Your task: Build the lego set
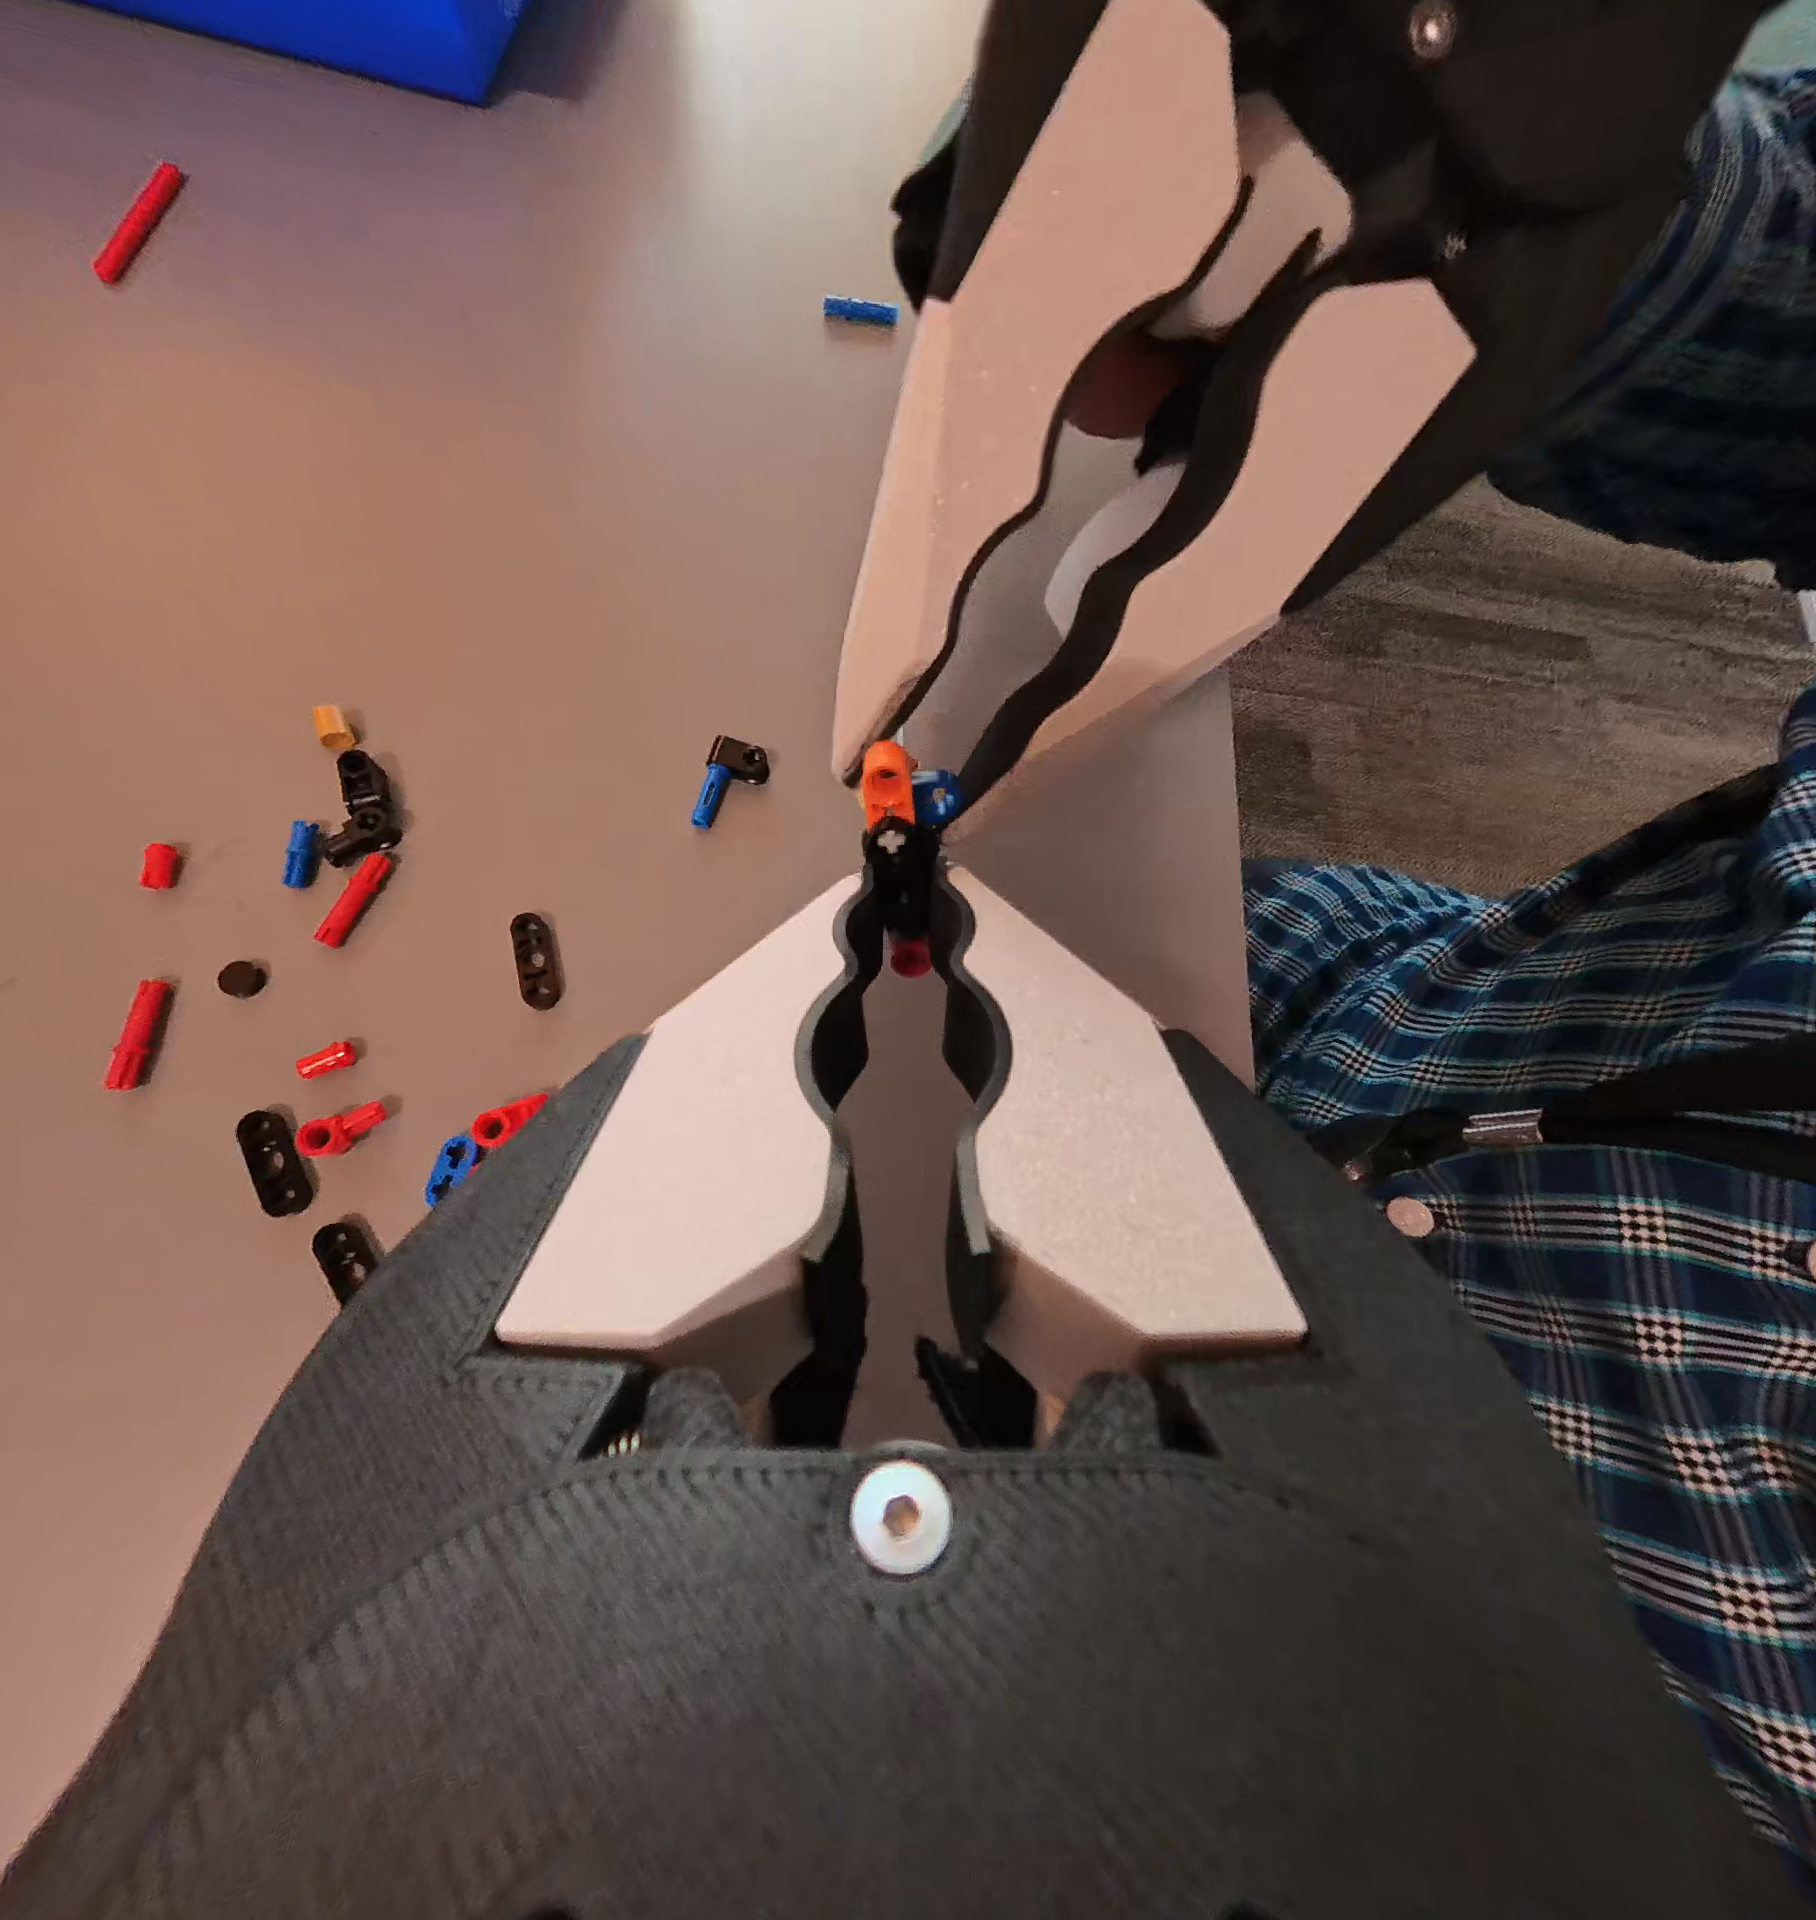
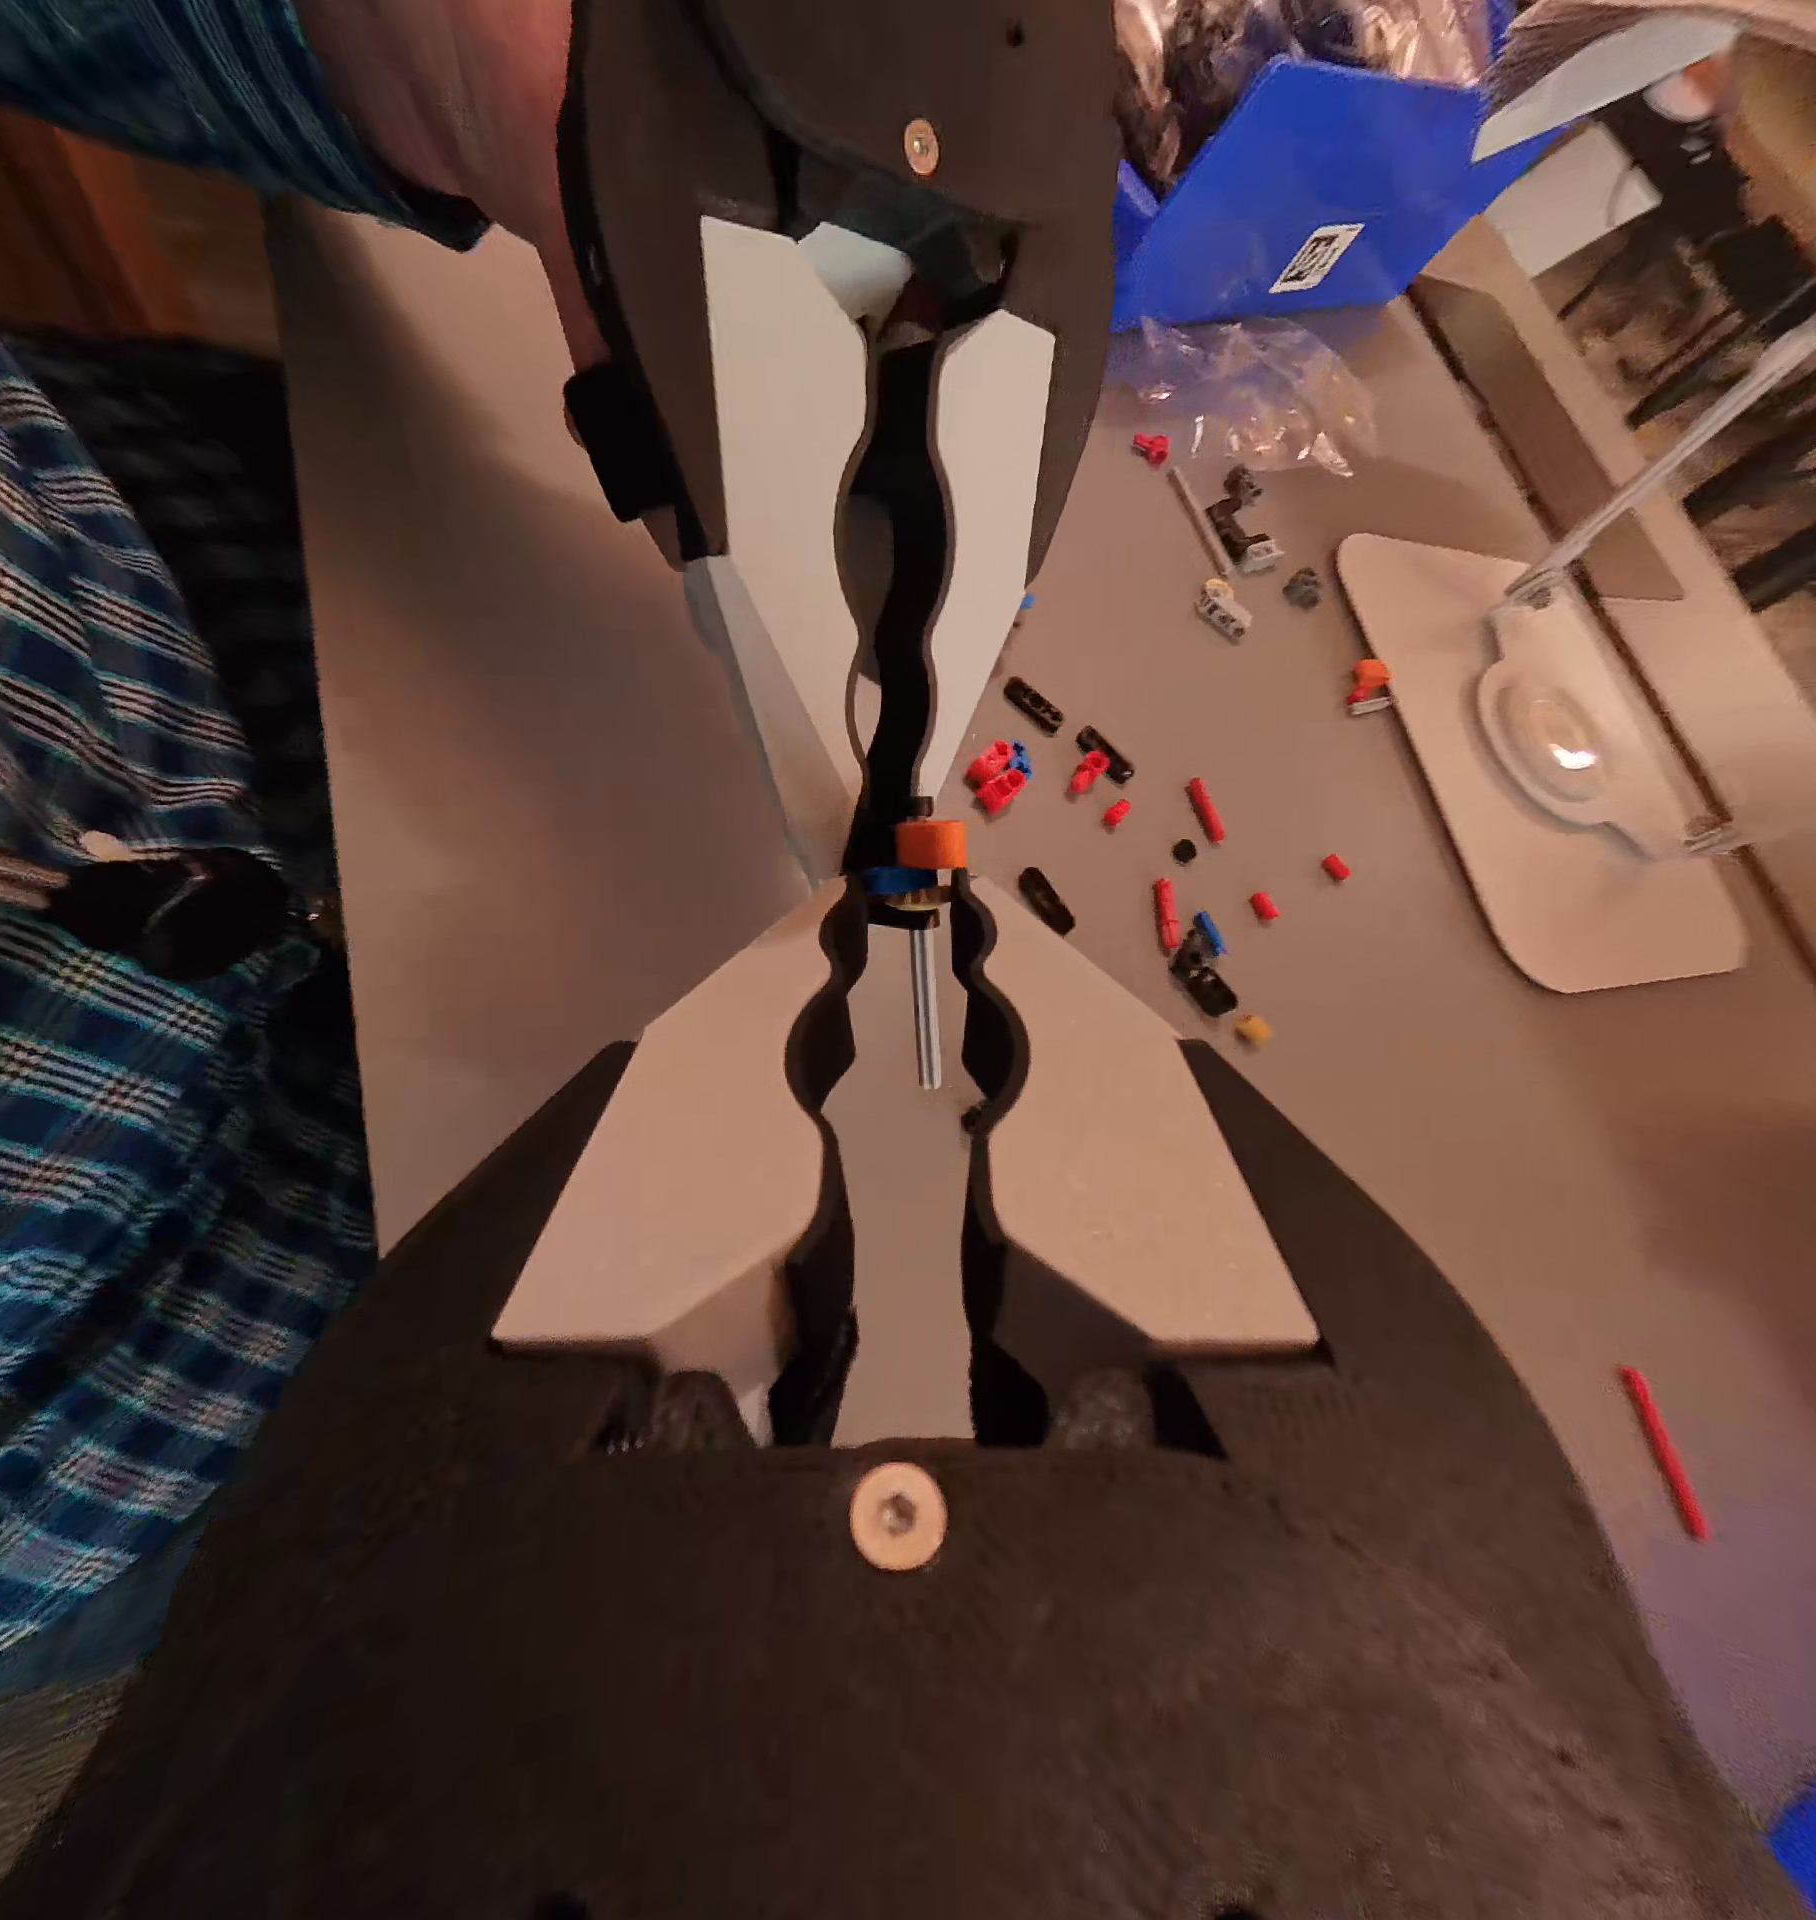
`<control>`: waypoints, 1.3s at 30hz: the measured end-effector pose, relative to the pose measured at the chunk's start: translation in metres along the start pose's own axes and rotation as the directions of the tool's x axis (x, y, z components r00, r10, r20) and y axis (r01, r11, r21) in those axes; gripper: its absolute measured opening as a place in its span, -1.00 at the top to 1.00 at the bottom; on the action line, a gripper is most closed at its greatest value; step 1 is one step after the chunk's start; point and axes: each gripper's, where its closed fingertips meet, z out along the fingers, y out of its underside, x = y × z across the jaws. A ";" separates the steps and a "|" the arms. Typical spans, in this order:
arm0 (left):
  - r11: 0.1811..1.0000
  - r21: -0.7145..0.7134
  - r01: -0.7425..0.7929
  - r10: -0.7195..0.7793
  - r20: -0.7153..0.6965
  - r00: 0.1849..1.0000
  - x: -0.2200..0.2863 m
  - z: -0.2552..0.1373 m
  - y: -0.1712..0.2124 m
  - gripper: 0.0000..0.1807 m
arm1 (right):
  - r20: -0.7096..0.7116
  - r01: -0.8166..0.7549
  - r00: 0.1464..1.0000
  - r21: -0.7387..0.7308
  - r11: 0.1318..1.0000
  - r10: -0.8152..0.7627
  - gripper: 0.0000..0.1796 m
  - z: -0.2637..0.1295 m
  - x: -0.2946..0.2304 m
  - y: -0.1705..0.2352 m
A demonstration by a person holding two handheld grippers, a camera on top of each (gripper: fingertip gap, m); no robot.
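Observation:
My left gripper [image 1: 899,883] is shut on a black lego piece [image 1: 896,862] that has a red pin [image 1: 909,956] between the jaws. My right gripper [image 1: 919,774] comes in from above, tip to tip with it. In the right wrist view my right gripper [image 2: 904,894] is shut on a small assembly: a blue piece [image 2: 888,878] and a grey axle [image 2: 925,997] running back between the fingers. An orange piece [image 2: 930,844] sits where the two grippers meet; it also shows in the left wrist view [image 1: 883,779]. The left gripper [image 2: 888,821] reaches down from the top.
Several loose red, black and blue lego parts [image 1: 343,894] lie scattered on the grey table [image 1: 468,520]. A blue bin [image 2: 1299,208], a clear plastic bag [image 2: 1247,395] and a white stand base [image 2: 1610,914] sit at the right. A long red axle [image 2: 1662,1455] lies near. A plaid sleeve [image 1: 1610,1351] is close. The grippers are tip to tip, or close to it.

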 end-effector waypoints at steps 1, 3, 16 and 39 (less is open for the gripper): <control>1.000 -0.005 -0.007 0.007 0.000 1.000 0.001 0.001 0.001 0.92 | 0.026 -0.025 0.999 -0.001 1.000 0.025 0.86 0.000 -0.001 0.001; 1.000 -0.007 -0.020 0.020 0.002 1.000 0.001 0.001 0.001 0.92 | 0.081 -0.093 0.993 0.013 0.996 0.092 0.86 0.000 -0.002 0.001; 0.977 -0.039 -0.208 0.209 0.036 0.977 0.006 0.004 0.003 0.92 | 0.464 -0.450 0.788 -0.012 0.893 0.404 0.85 -0.007 -0.013 0.000; 0.972 -0.017 -0.233 0.234 0.009 0.972 0.007 0.004 -0.009 0.93 | 0.441 -0.346 0.842 0.001 0.938 0.310 0.84 -0.012 -0.008 -0.006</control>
